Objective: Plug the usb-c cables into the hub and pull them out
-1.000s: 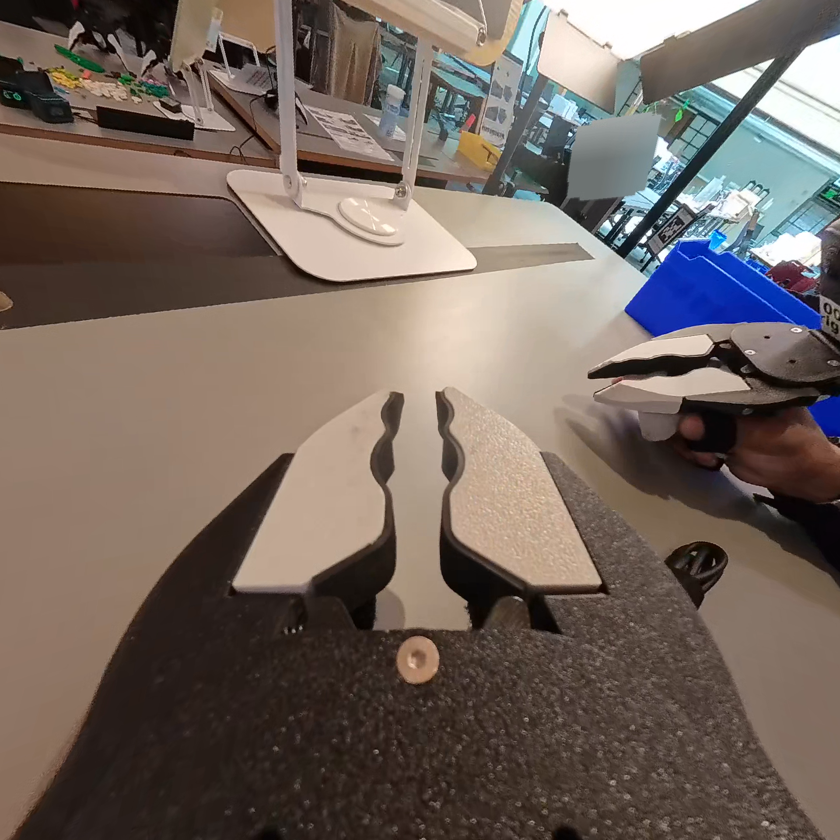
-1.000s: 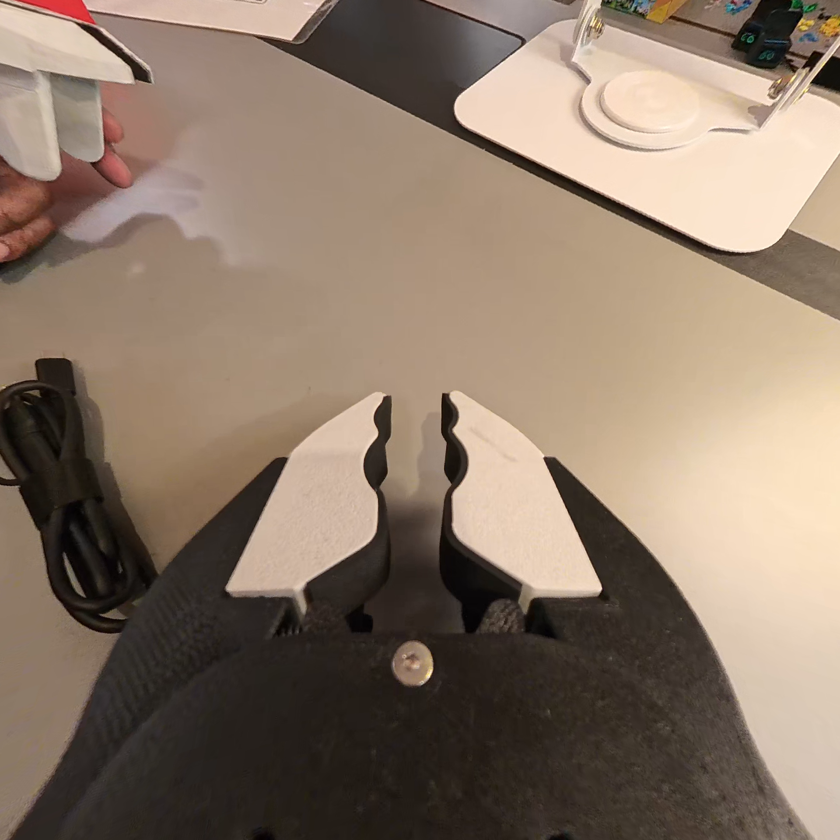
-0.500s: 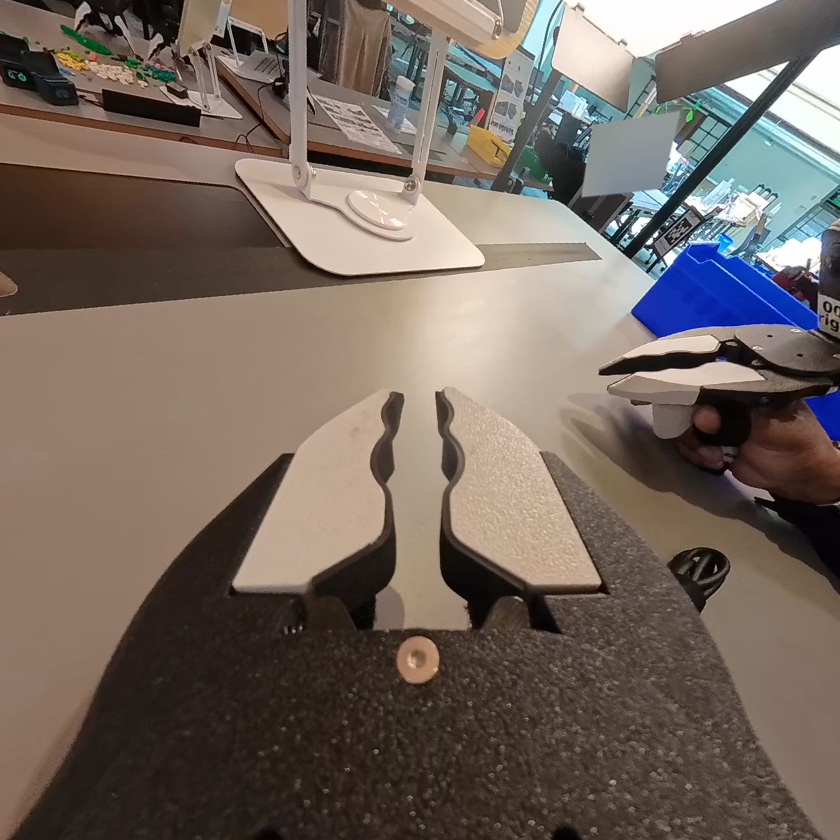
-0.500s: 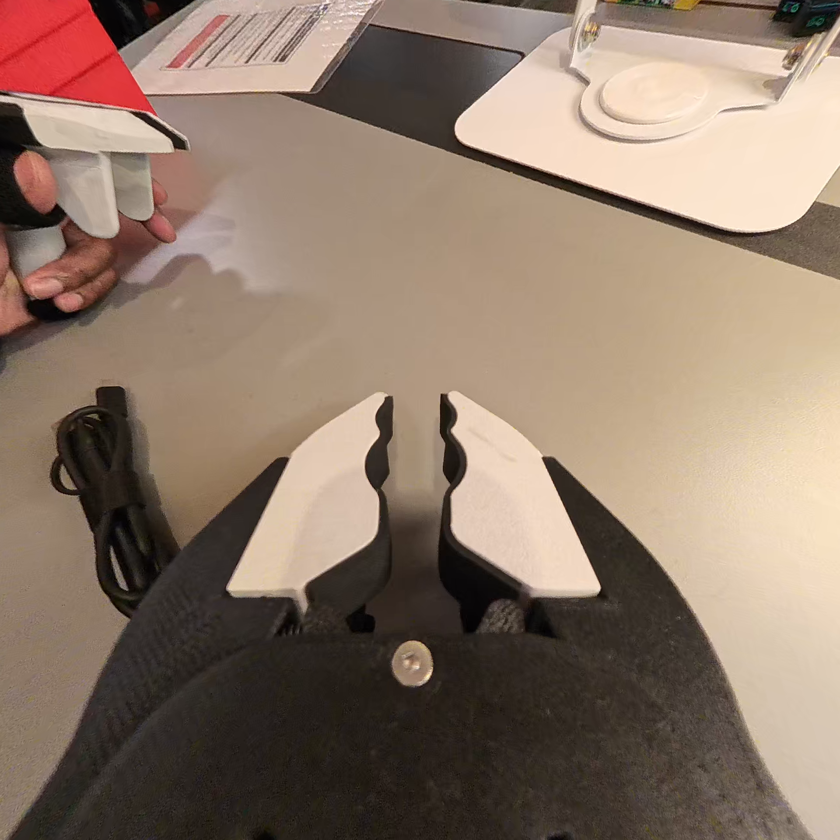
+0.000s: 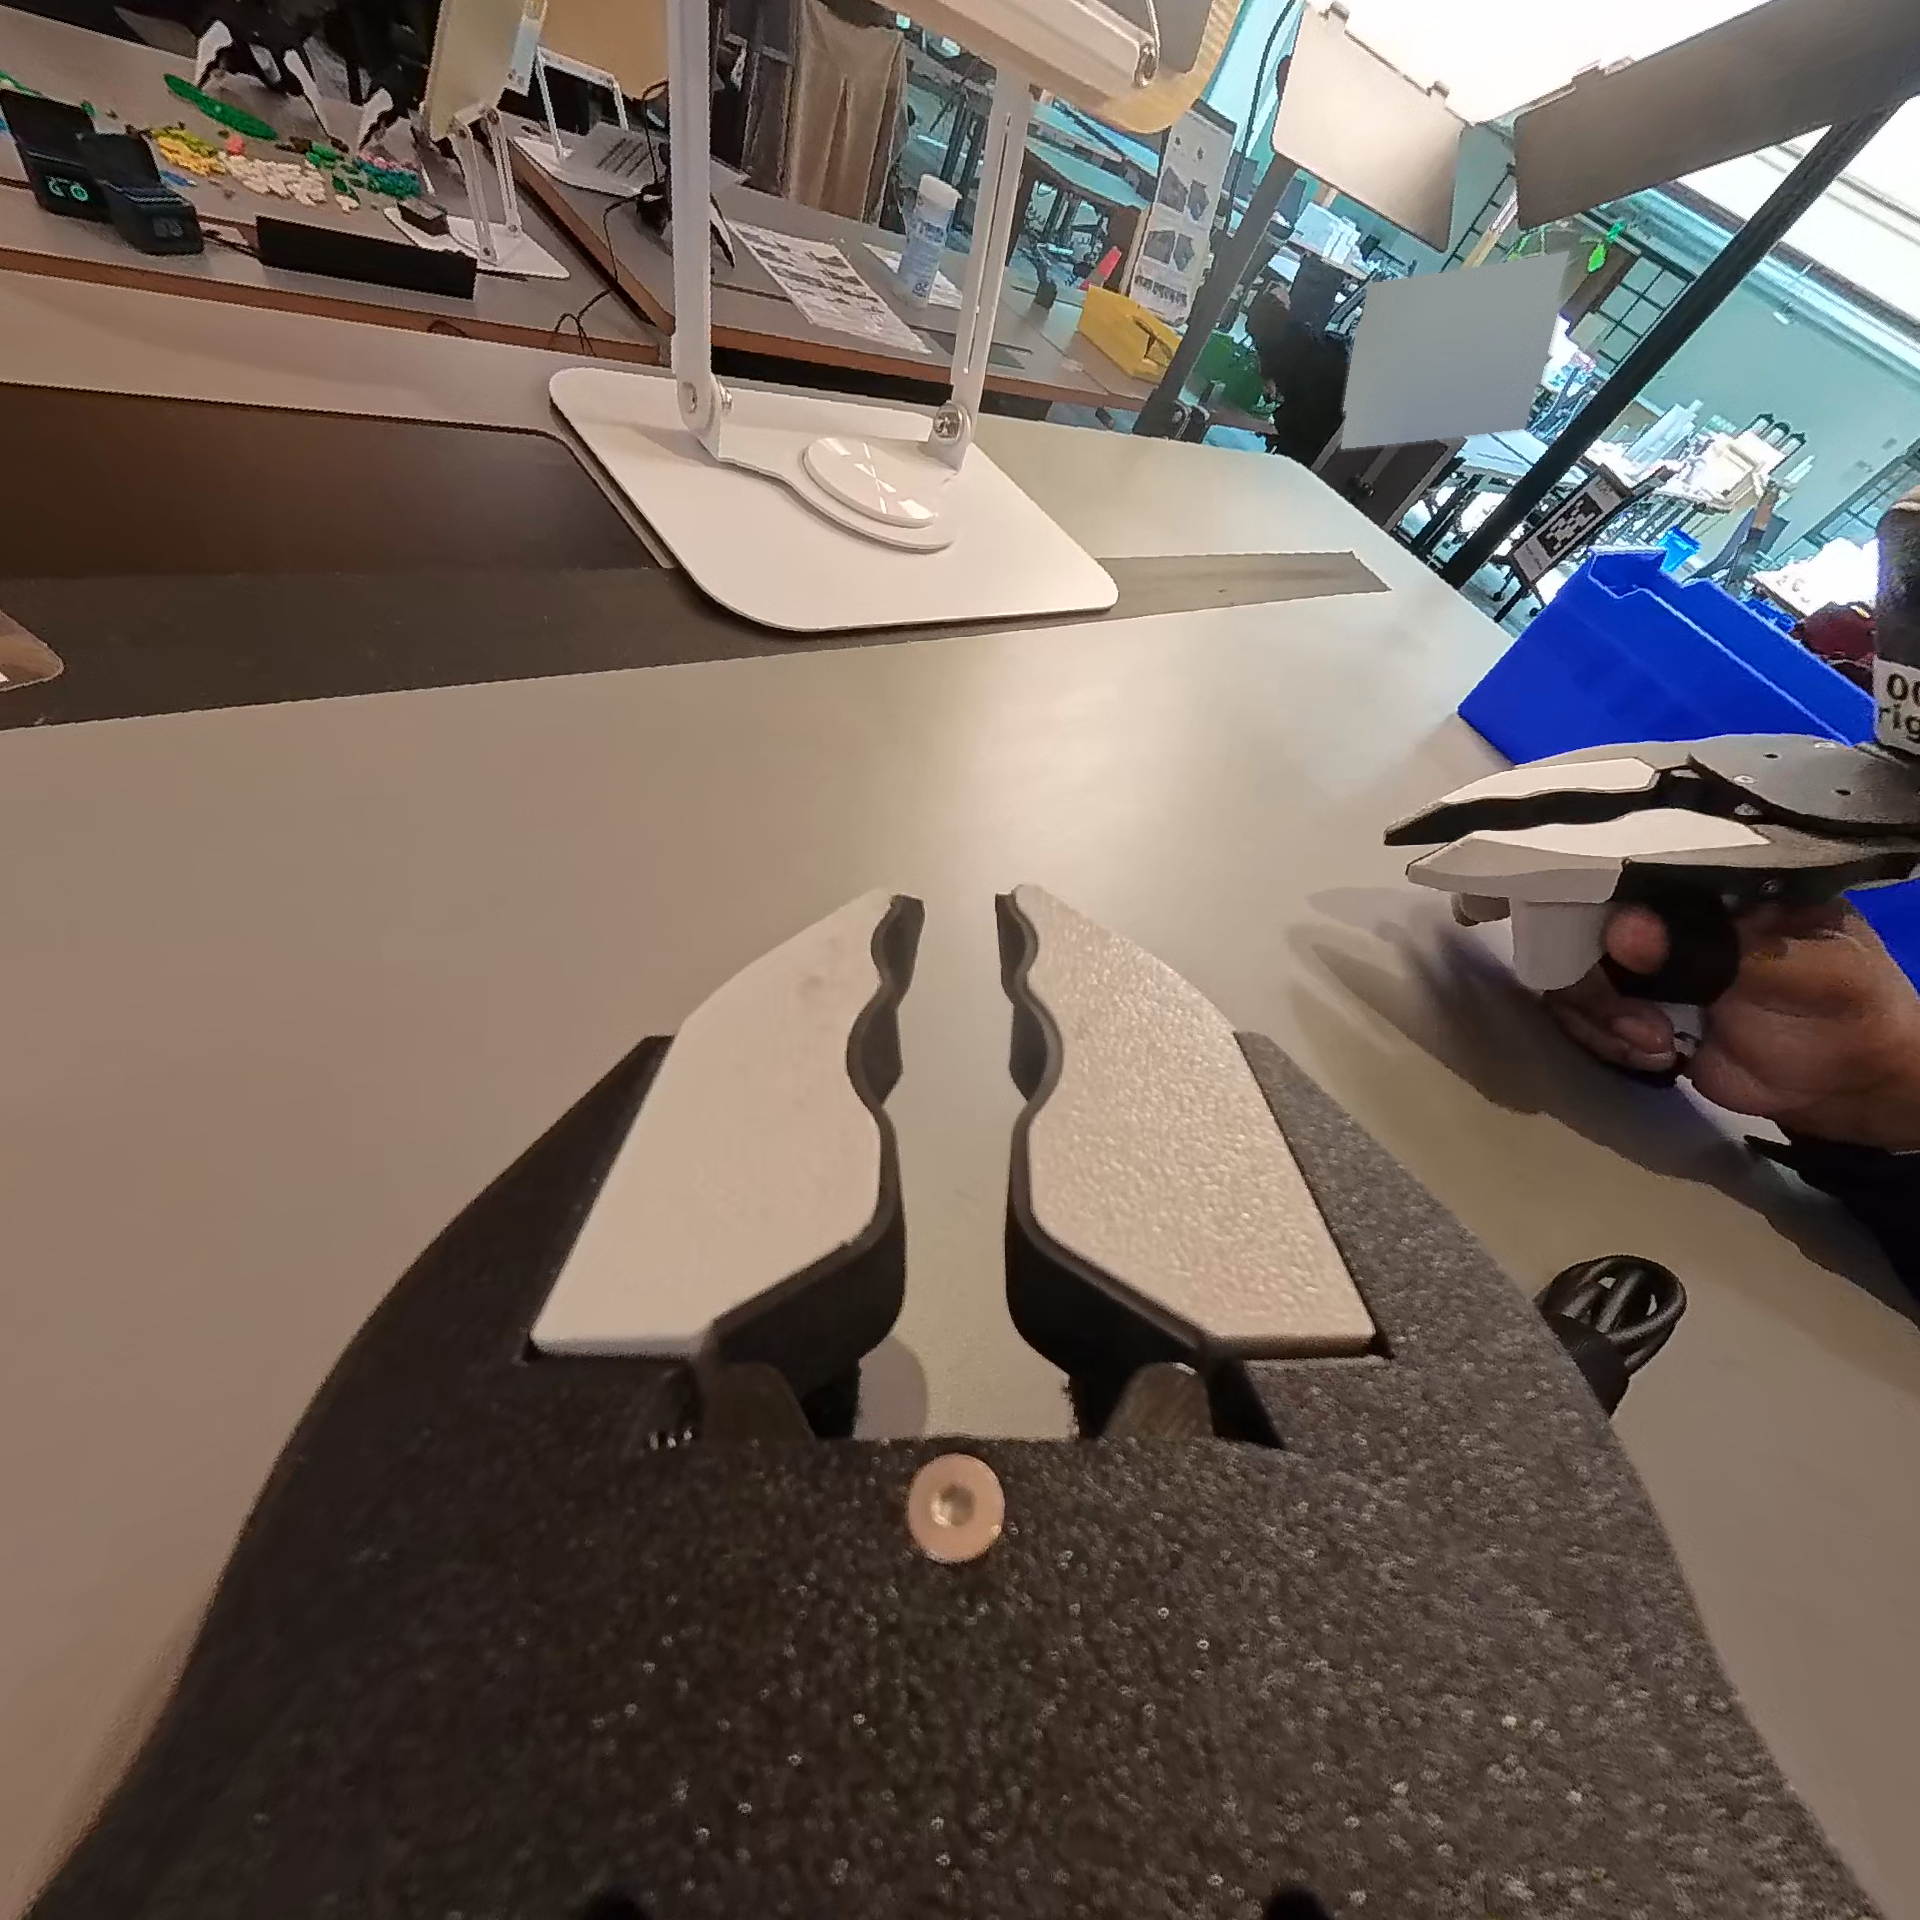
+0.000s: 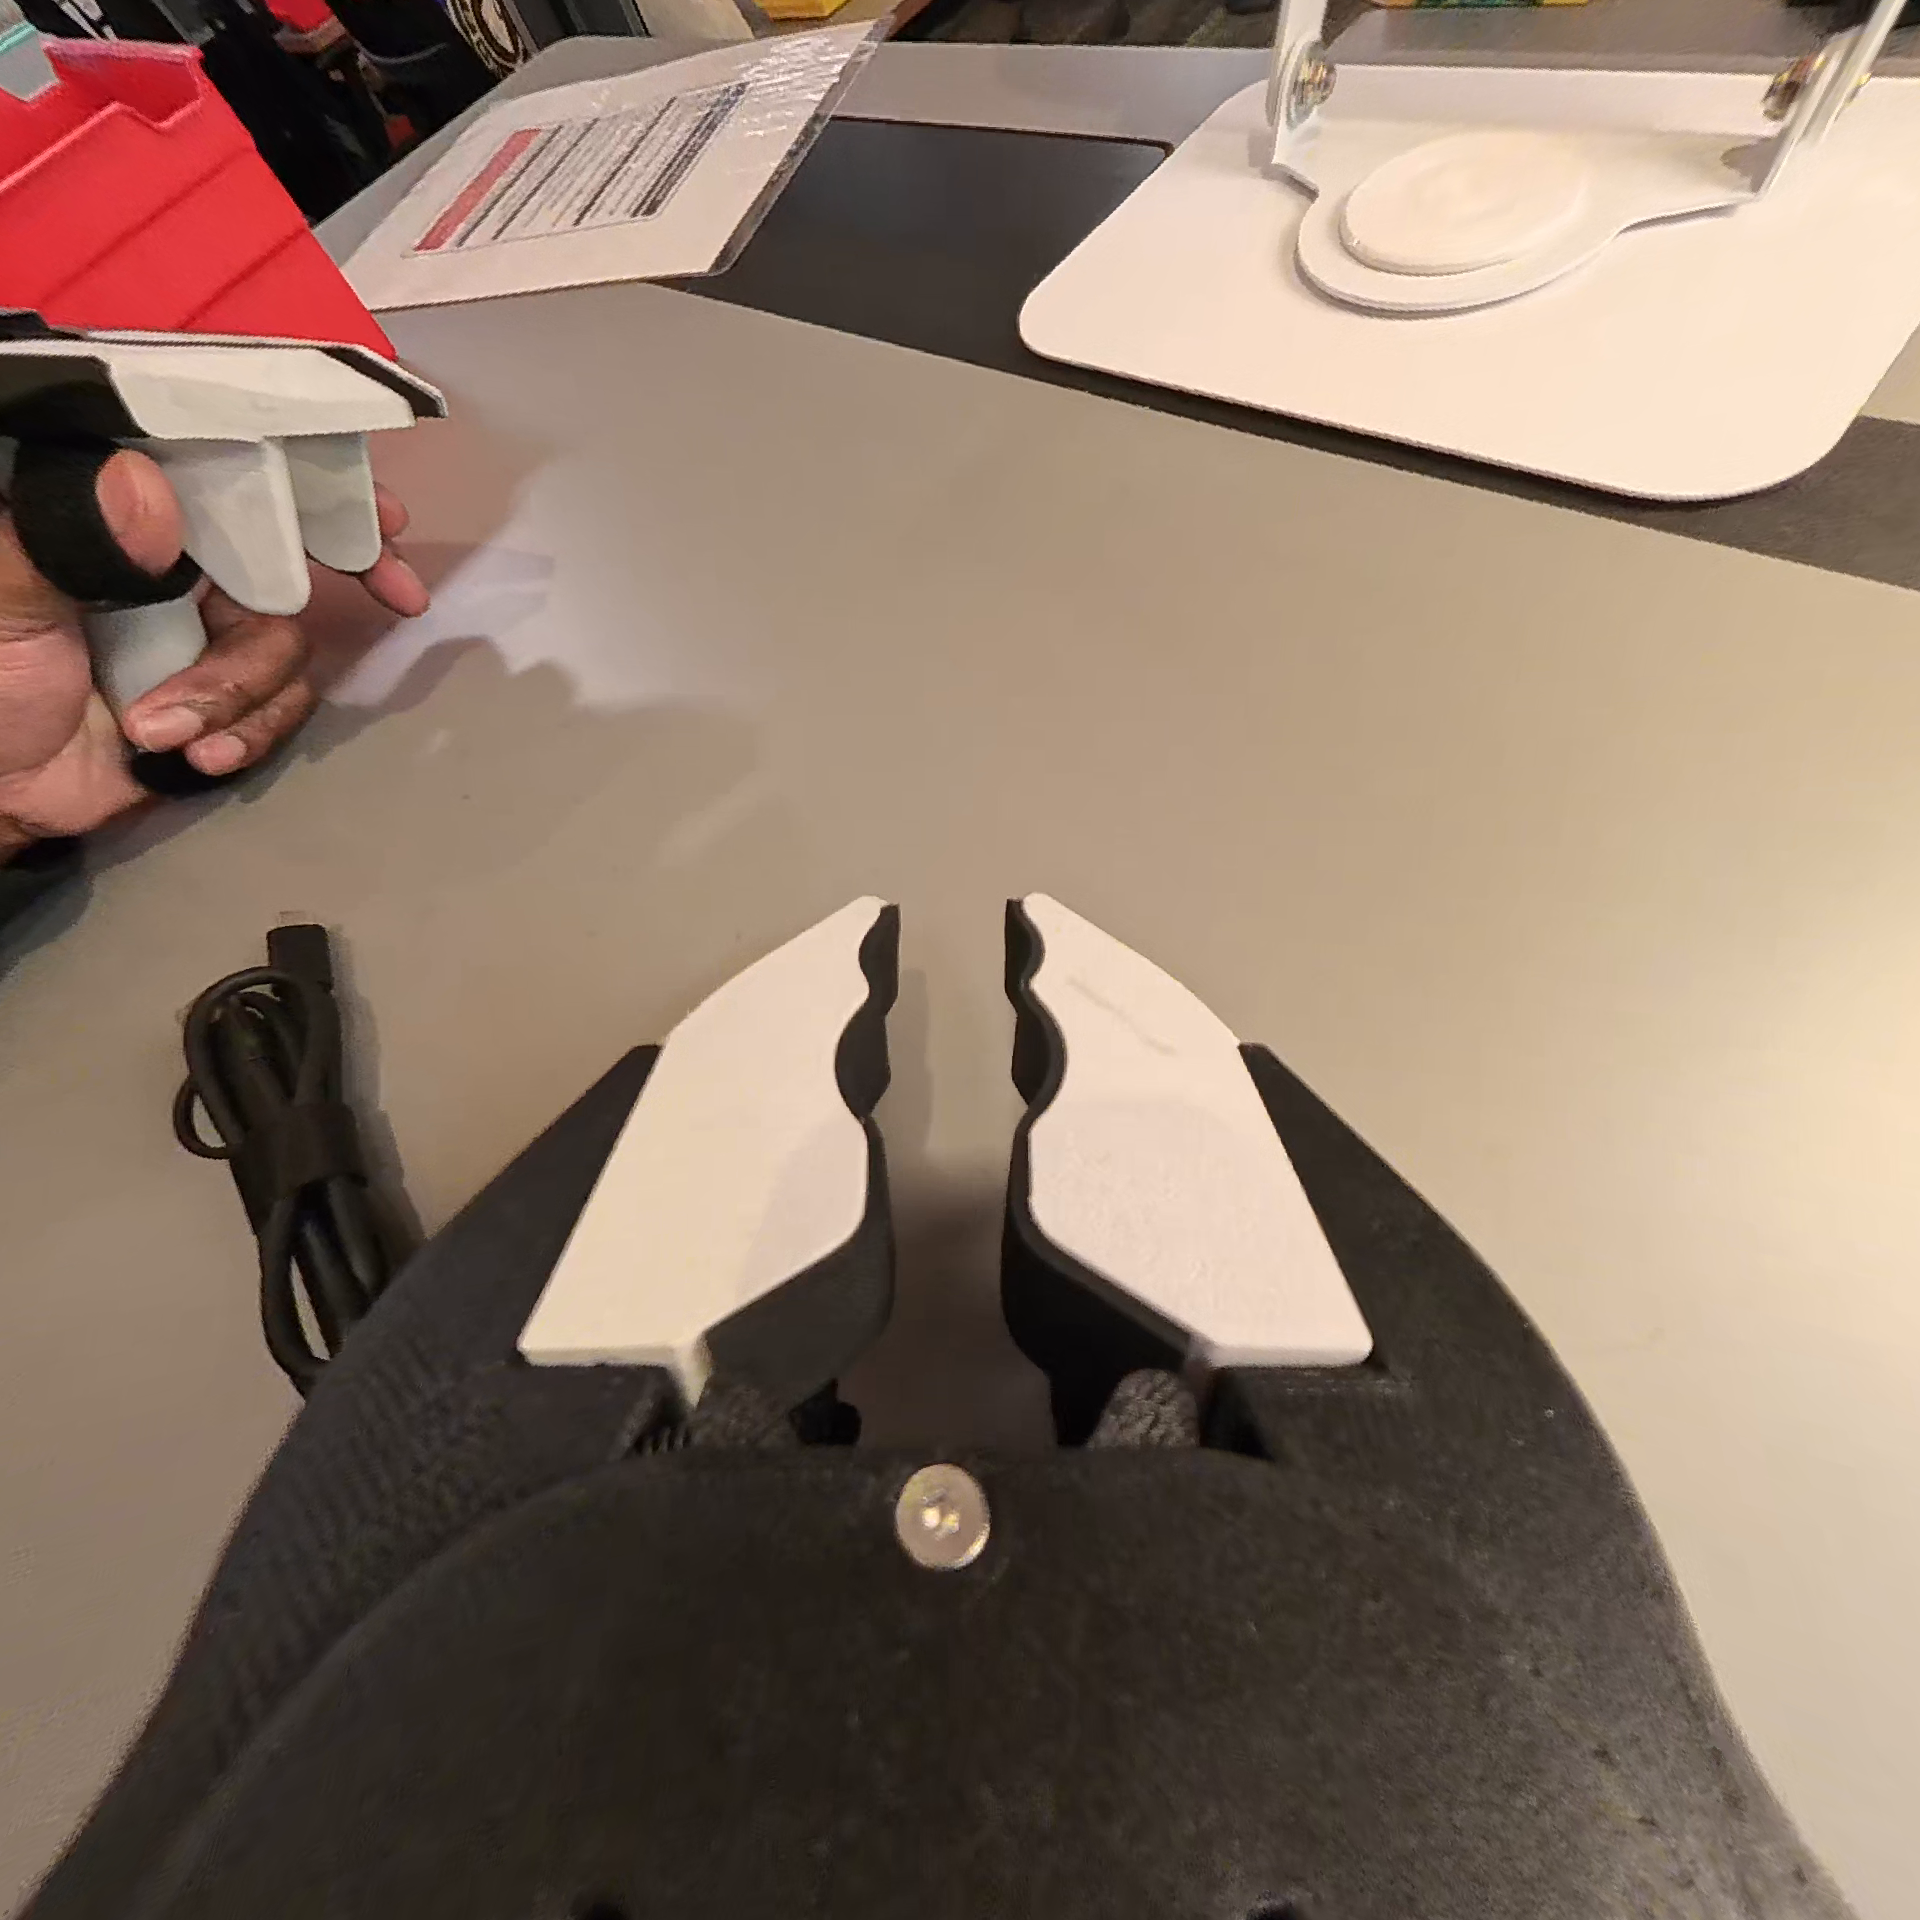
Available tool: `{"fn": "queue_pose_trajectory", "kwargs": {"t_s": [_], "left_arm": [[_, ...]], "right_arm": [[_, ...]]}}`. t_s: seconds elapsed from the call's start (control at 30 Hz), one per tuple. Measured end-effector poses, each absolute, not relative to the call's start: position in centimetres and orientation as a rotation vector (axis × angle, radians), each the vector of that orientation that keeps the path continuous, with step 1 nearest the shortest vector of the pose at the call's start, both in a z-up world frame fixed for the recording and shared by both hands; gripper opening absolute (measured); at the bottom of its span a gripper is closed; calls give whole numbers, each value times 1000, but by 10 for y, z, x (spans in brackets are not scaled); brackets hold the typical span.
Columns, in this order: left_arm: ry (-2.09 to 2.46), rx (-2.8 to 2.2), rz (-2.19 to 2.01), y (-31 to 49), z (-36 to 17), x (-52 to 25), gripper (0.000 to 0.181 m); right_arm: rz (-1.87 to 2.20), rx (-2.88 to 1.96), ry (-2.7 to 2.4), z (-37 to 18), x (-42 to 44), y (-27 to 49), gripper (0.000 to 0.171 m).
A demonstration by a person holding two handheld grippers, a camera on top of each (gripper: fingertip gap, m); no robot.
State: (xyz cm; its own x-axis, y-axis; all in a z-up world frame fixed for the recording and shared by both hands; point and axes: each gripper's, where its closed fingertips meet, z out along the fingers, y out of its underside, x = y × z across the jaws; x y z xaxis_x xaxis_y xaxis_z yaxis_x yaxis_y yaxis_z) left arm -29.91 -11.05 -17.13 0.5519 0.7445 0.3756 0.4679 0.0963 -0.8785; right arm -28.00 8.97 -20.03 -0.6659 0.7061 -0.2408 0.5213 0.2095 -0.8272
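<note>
Grey table (image 6: pixel 1299 727) is seen under both tools; left gripper (image 5: pixel 958 914) and right gripper (image 6: pixel 951 914) are held slightly open, empty; black cable (image 6: pixel 291 1132) lies beside the right one.

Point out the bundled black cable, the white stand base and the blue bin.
black cable (image 6: pixel 291 1164), right wrist view, on the strapped middle of the coil.
white stand base (image 5: pixel 831 551), left wrist view, on the flat plate.
blue bin (image 5: pixel 1662 675), left wrist view, on its near wall.

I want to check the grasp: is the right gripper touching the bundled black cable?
Apart. The right wrist view shows the right gripper empty, with bare table between it and the bundled black cable.
</note>
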Motion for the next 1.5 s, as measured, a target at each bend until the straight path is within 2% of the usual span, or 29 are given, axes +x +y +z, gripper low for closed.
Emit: {"fn": "queue_pose_trajectory", "kwargs": {"t_s": [1.5], "left_arm": [[-1058,-1593,304,-107,-174,-298,16]], "right_arm": [[1285,-977,-2321,-205,-273,78,16]]}}
